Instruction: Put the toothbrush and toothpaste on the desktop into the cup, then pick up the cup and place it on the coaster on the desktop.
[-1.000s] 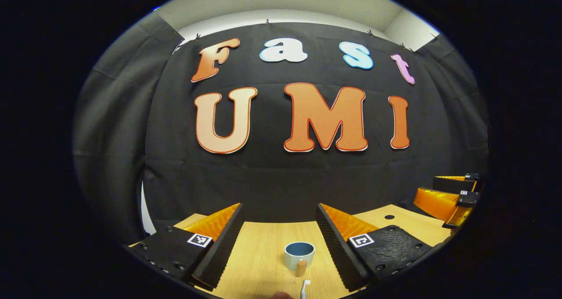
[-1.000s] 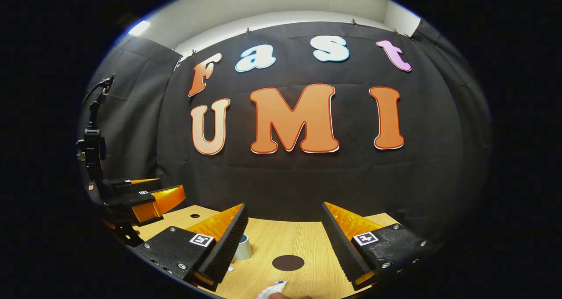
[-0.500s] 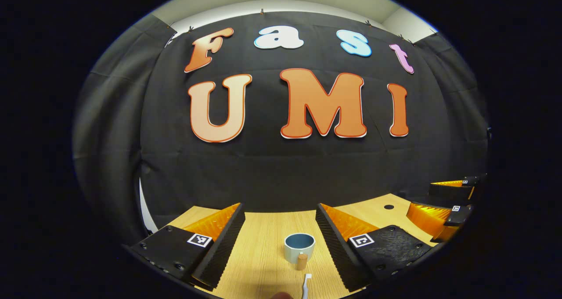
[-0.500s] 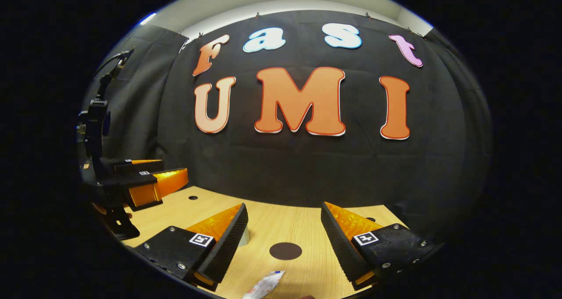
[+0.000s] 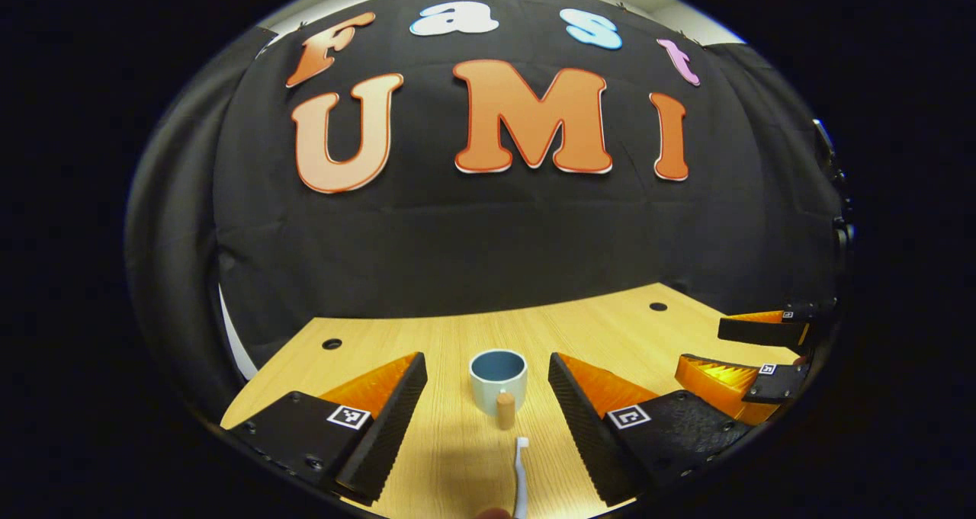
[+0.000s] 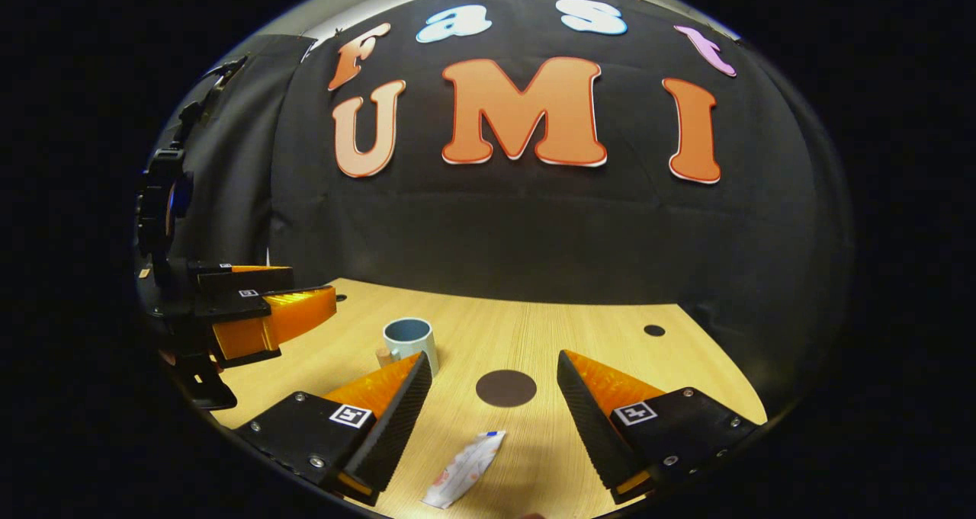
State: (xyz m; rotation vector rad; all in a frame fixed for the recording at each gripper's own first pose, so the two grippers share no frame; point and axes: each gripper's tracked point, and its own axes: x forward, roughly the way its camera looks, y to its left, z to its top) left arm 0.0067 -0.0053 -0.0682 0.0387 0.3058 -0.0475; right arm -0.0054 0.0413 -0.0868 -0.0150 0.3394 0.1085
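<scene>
Your left tongs (image 5: 484, 427) stood wide, toothbrush (image 5: 521, 477) lying flat between them near the tips; the cup (image 5: 498, 380) stood just beyond, handle toward you. Right tongs (image 6: 492, 420) wide too, toothpaste (image 6: 465, 469) between them, coaster (image 6: 505, 388) beyond. Risk, as judged: a thin brush on the tabletop (image 5: 595, 328) could slip the pinch.

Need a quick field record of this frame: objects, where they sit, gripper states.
cup: upright on the desk, empty
toothbrush: flat on desk, near side of cup
toothpaste: flat on desk, near side of coaster
coaster: bare, right of cup
left gripper: open, above toothbrush
right gripper: open, above toothpaste
task progress: nothing in cup yet
</scene>
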